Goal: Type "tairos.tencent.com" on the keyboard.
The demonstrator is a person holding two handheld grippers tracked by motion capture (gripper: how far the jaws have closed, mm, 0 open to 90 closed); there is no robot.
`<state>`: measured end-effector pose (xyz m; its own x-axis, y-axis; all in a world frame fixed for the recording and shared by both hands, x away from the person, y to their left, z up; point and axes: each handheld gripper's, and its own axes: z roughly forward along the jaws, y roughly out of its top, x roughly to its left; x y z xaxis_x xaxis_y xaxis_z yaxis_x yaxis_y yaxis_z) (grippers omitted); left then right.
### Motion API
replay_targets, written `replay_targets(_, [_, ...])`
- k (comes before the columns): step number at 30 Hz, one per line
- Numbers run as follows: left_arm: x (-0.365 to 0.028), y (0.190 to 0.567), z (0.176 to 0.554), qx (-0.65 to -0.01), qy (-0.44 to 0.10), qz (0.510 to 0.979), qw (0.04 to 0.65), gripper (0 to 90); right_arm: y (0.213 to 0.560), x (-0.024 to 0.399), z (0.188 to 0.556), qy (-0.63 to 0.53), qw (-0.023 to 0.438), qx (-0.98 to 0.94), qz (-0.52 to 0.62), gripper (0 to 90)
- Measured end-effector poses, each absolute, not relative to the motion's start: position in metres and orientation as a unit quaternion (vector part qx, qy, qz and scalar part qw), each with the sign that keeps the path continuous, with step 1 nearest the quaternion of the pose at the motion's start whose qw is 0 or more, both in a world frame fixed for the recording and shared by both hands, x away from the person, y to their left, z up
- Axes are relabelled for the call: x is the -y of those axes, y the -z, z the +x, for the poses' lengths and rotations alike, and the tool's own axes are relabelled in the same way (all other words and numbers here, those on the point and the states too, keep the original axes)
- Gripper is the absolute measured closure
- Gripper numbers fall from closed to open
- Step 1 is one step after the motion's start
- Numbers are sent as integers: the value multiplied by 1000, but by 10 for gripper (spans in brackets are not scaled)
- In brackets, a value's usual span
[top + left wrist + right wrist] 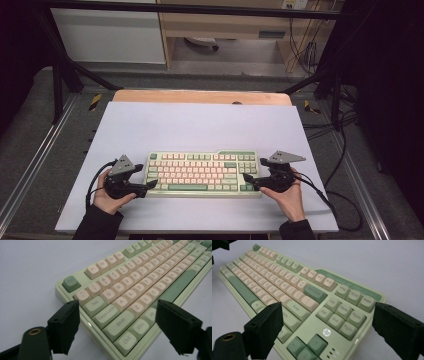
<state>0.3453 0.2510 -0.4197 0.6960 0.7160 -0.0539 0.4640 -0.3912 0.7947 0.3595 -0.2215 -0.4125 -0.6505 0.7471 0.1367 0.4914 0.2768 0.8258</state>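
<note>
At the left of the high view, the person's left hand [107,196] held the left gripper [146,176] just beside the left end of the keyboard [202,173], its black body low over the white table sheet [200,125] and its grey three-cornered plate tilted on top. That gripper's jaws stood spread wide, one near the back corner of the keyboard's left end and one near the front corner, so the short edge of the case lay between them; in the left gripper view the pads did not press on the case, and the Tab, Caps Lock, Shift and Ctrl keys showed in the gap between the two black jaws. The keyboard itself lay flat on the sheet in the near half of the table, roughly centred between the two hands, long side across the view; its case was pale green, most keycaps cream-pink, with darker green caps at the corners and a long green space bar [187,187]. At its right end, the right gripper [253,173] sat in the right hand [290,196], likewise low and just beside the case, with its jaws spread apart around the short right edge. In the right gripper view the navigation keys and the arrow keys [308,346] lay between the open jaws, neither pad touching them. A cable [345,200] trailed from the right gripper off the sheet's right side.
</note>
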Motion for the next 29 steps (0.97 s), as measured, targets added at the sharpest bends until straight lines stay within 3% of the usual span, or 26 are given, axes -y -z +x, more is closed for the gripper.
replay_targets(7, [-262, 425, 341, -362, -147, 819, 419, 109, 424, 242, 354, -449, 132, -785, 406, 7])
replay_targets(29, [-276, 436, 338, -363, -137, 821, 418, 95, 437, 261, 343, -435, 129, -796, 401, 4])
